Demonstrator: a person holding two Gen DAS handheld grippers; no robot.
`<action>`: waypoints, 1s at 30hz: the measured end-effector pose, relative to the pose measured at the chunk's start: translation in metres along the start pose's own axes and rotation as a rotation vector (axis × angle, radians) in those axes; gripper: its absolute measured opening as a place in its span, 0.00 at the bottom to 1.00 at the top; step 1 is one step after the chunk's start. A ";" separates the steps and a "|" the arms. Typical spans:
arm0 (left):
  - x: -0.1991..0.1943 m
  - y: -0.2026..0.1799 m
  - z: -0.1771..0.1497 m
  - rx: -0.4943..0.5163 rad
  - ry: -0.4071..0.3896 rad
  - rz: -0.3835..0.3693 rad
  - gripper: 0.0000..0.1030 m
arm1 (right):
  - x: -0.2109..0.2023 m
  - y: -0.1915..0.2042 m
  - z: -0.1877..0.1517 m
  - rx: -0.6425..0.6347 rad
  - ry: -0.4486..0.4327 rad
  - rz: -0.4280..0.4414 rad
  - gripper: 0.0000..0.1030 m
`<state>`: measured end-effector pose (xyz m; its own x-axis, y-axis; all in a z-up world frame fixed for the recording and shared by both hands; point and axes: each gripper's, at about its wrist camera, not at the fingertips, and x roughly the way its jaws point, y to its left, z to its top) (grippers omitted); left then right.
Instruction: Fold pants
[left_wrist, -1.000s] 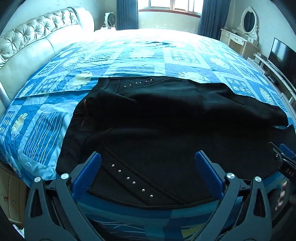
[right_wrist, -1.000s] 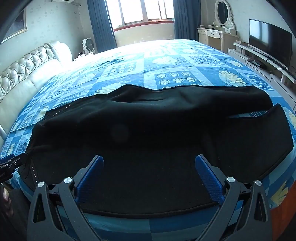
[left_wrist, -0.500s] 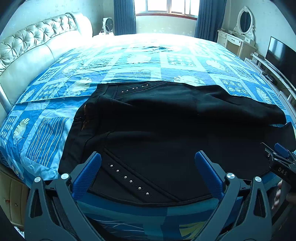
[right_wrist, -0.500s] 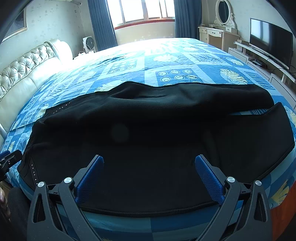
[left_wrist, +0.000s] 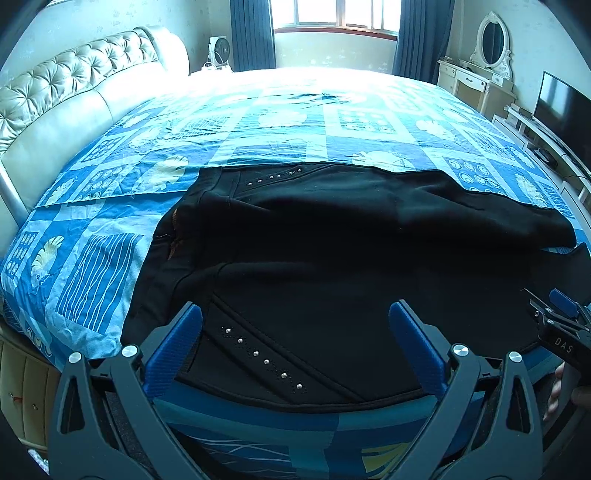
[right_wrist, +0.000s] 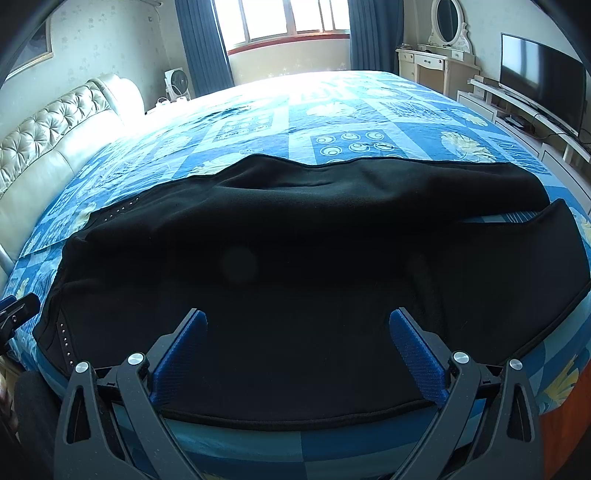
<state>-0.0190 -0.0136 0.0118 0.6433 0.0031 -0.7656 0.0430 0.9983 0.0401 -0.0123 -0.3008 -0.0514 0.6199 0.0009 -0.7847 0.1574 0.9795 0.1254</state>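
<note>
Black pants lie spread across the near side of the bed, waist with small studs to the left, both legs running right. They also fill the right wrist view, where the two leg ends lie at the right. My left gripper is open and empty, hovering above the near waist part. My right gripper is open and empty above the near leg's edge. The right gripper also shows at the right edge of the left wrist view.
The bed has a blue patterned cover and a cream tufted headboard at the left. A dressing table with mirror and a TV on a low cabinet stand at the right. Window with blue curtains behind.
Both grippers have drawn back and risen slightly; the pants look a little farther away. The pants have not moved. Both grippers stay open.
</note>
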 end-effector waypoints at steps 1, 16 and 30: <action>0.000 0.000 0.000 0.000 -0.001 0.001 0.98 | 0.000 0.000 0.000 0.002 0.003 0.002 0.96; -0.002 0.002 0.000 -0.001 -0.007 0.009 0.98 | 0.002 0.000 -0.001 0.010 0.016 0.007 0.96; 0.004 0.004 0.000 -0.005 0.009 0.021 0.98 | 0.004 0.001 -0.003 0.006 0.021 0.009 0.96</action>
<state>-0.0164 -0.0092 0.0086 0.6368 0.0249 -0.7706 0.0255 0.9983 0.0533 -0.0120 -0.2990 -0.0558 0.6048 0.0144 -0.7963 0.1564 0.9782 0.1365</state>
